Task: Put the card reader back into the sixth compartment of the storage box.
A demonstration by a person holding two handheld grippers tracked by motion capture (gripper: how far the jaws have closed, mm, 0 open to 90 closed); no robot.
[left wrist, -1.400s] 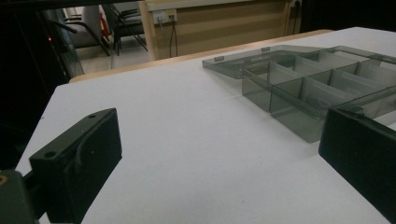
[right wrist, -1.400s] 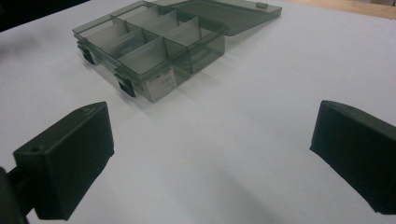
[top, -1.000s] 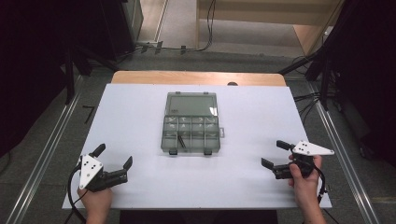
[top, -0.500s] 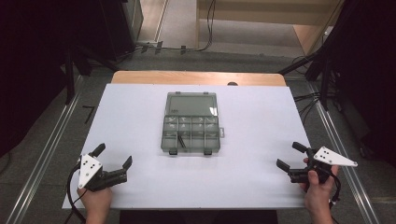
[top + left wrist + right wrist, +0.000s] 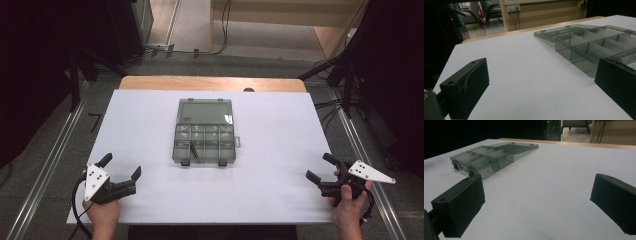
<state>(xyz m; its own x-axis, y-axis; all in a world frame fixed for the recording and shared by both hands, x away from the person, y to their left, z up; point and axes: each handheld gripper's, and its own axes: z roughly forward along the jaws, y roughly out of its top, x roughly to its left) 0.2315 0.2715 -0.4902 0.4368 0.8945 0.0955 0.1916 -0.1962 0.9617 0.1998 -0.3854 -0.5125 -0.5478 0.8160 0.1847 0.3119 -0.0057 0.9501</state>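
A smoky transparent compartment box (image 5: 204, 132) lies open in the middle of the white table (image 5: 280, 140), its lid folded flat toward the far side. Its divided tray (image 5: 596, 48) has several compartments, and a small dark item lies in a front one (image 5: 194, 151). My left gripper (image 5: 120, 168) rests near the front left corner, open, with nothing between its jaws. My right gripper (image 5: 321, 167) sits near the front right edge, also open and empty. The box (image 5: 486, 157) appears far left in the right gripper view.
A wooden strip (image 5: 210, 83) runs along the table's far edge. Metal rails (image 5: 45, 165) flank the table on the floor, with cables (image 5: 330, 107) at the right. Bare white surface surrounds the box on all sides.
My right gripper has drawn back toward the front right corner of the table. The left gripper and the box have stayed put.
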